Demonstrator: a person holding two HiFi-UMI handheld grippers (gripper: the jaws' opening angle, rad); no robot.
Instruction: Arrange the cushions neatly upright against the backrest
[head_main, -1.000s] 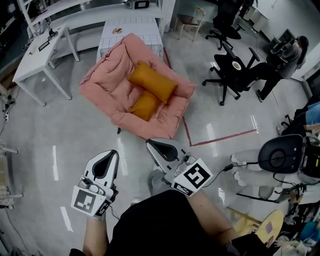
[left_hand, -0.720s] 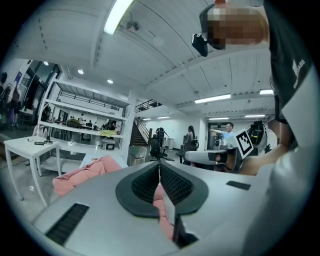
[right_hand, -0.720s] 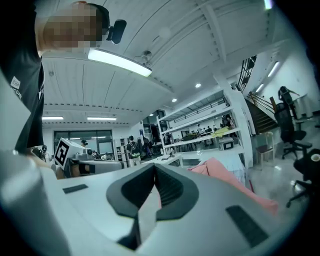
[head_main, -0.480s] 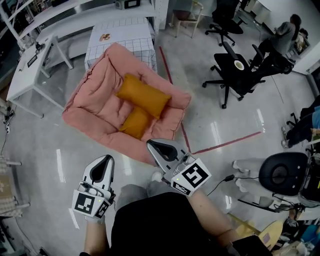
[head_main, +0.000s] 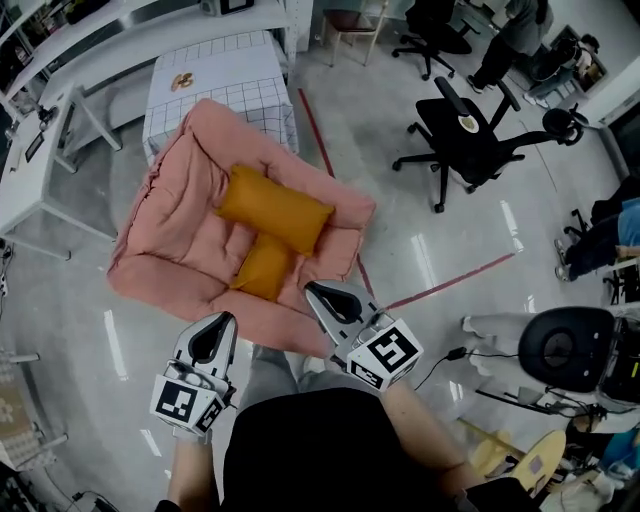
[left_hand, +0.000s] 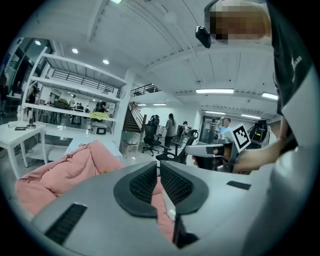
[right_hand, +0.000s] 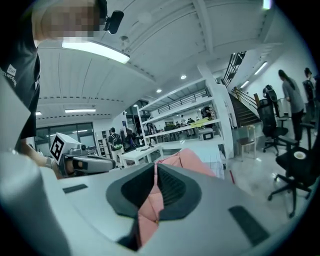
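Observation:
A pink padded floor sofa (head_main: 170, 250) lies on the grey floor ahead of me. Two orange cushions lie flat in its seat: a large one (head_main: 275, 208) crosswise, and a smaller one (head_main: 262, 270) below it, pointing at me. My left gripper (head_main: 220, 322) is shut and empty, just short of the sofa's near edge. My right gripper (head_main: 320, 290) is shut and empty too, its tip over that near edge. In the left gripper view the shut jaws (left_hand: 156, 167) point past the pink sofa (left_hand: 65, 167). The right gripper view shows pink padding (right_hand: 187, 160) beyond its jaws (right_hand: 155, 170).
A white checkered table (head_main: 215, 70) stands right behind the sofa, and a white desk (head_main: 40, 150) at the left. A black office chair (head_main: 465, 135) and red floor tape (head_main: 450, 278) are to the right. A round black seat (head_main: 560, 345) is at the far right. People stand in the background.
The sofa has come nearer and lower in the head view as I walked toward it. Both grippers now reach its near edge. Both stay shut, and the cushions have not moved.

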